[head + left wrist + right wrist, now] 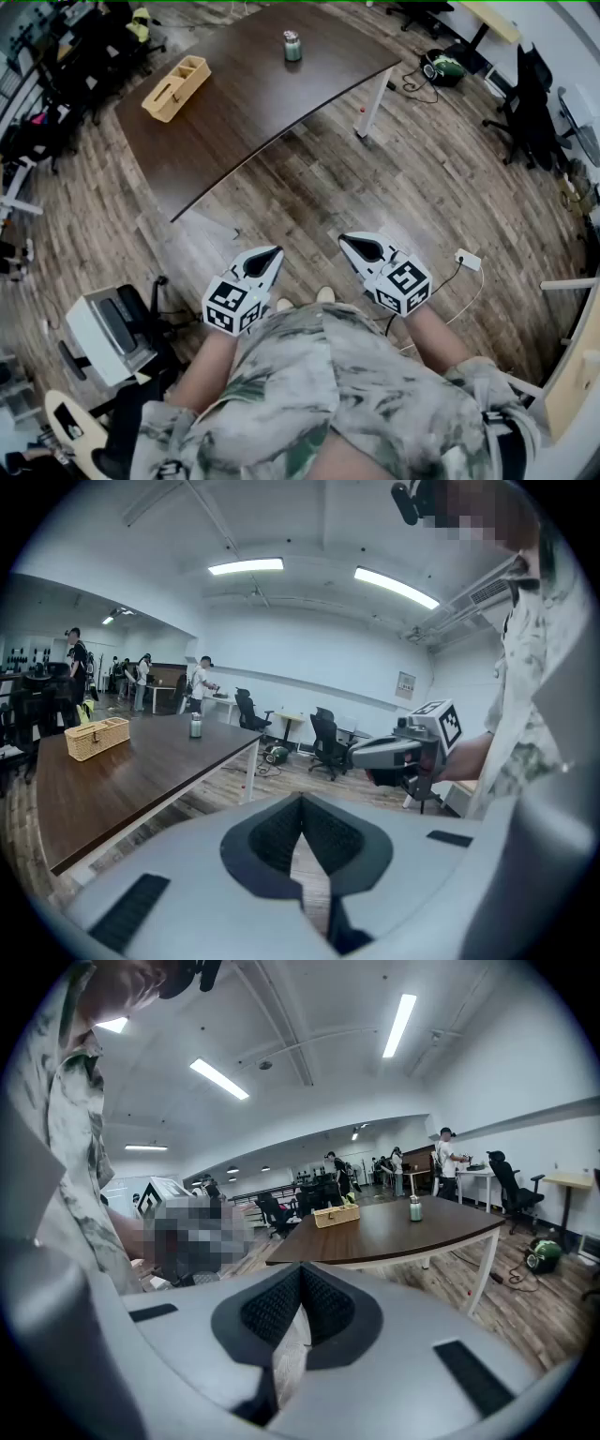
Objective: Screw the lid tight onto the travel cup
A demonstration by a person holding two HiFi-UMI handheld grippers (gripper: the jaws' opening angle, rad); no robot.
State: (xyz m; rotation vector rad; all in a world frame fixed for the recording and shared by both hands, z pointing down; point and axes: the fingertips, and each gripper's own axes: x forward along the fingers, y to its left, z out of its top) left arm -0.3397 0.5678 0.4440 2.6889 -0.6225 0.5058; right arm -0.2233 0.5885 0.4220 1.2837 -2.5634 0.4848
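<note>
The travel cup (292, 45), pale green with a lid on top, stands upright near the far edge of the dark brown table (253, 112). It looks small in the left gripper view (195, 727) and in the right gripper view (414, 1208). My left gripper (273, 253) and right gripper (347, 241) are held side by side close to my body, over the wooden floor and well short of the table. Both are shut with nothing between the jaws, as the left gripper (301, 822) and the right gripper (299, 1290) show in their own views.
A wicker basket (175, 87) sits on the table's left part. A white table leg (375, 103) stands at the right corner. A power strip with cable (467, 260) lies on the floor to my right, and a white machine (108, 333) stands to my left. Office chairs (525, 103) stand at the far right.
</note>
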